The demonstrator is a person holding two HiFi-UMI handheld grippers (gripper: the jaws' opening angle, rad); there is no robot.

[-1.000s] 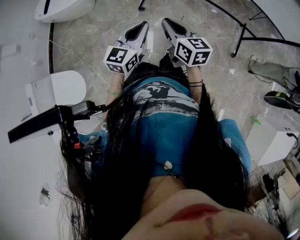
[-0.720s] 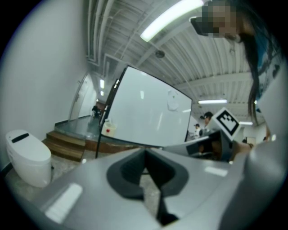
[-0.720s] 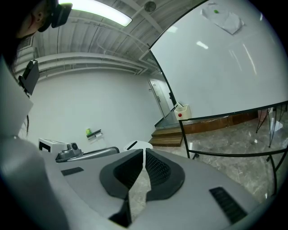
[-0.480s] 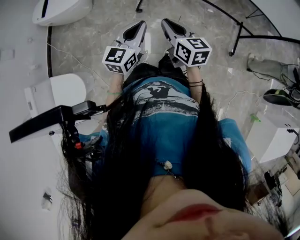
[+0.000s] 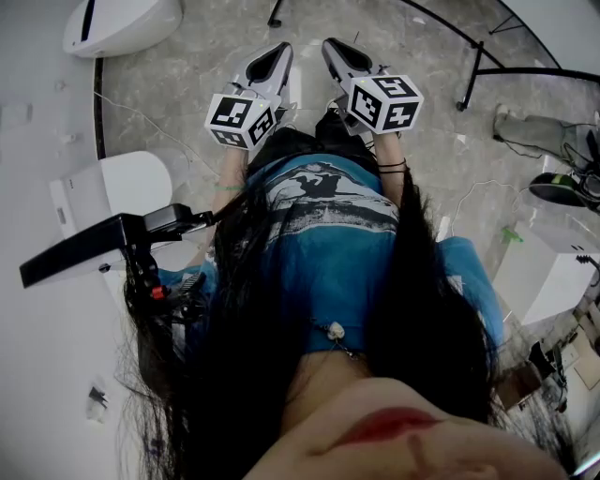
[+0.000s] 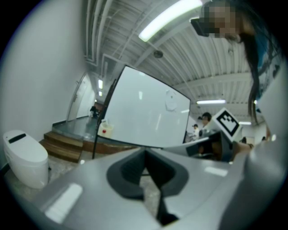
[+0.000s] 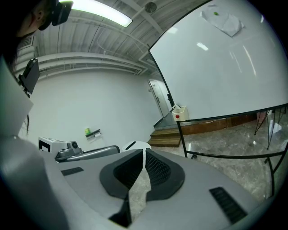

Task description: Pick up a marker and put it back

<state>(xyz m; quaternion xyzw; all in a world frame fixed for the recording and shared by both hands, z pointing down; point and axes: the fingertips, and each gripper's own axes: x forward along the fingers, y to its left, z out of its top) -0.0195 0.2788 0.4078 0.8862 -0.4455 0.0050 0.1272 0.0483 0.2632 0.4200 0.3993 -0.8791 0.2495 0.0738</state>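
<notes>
Now holding the left gripper [image 5: 278, 49] and the right gripper [image 5: 335, 47] side by side, close but apart, out in front of a blue shirt [image 5: 328, 234]. Pointing both away over a marble floor [image 5: 178, 84]. Carrying a cube with square markers on each: left cube [image 5: 242, 119], right cube [image 5: 385, 101]. Flanked in the head view by a white pod [image 5: 122, 19] at top left, a black frame [image 5: 487, 70] at top right and a black bar [image 5: 84, 253] at the left, just beside a white unit [image 5: 127, 183].

Pressing the left gripper [image 6: 144, 155] jaws together at the tips, pinching nothing. Looking along them to a tilted whiteboard [image 6: 144, 112], with wooden steps [image 6: 63, 143] to its left and the pod [image 6: 22, 157] at the far left.

Pressing the right gripper [image 7: 144, 155] jaws together at the tips likewise, with only floor seen through the slit below them. Facing the whiteboard [image 7: 216, 67] on its frame [image 7: 225, 155], with a small white box [image 7: 180, 112] bearing a red dot near the board's lower left corner.

Cannot tell where the marker lies: not made out in any of the three views.
</notes>
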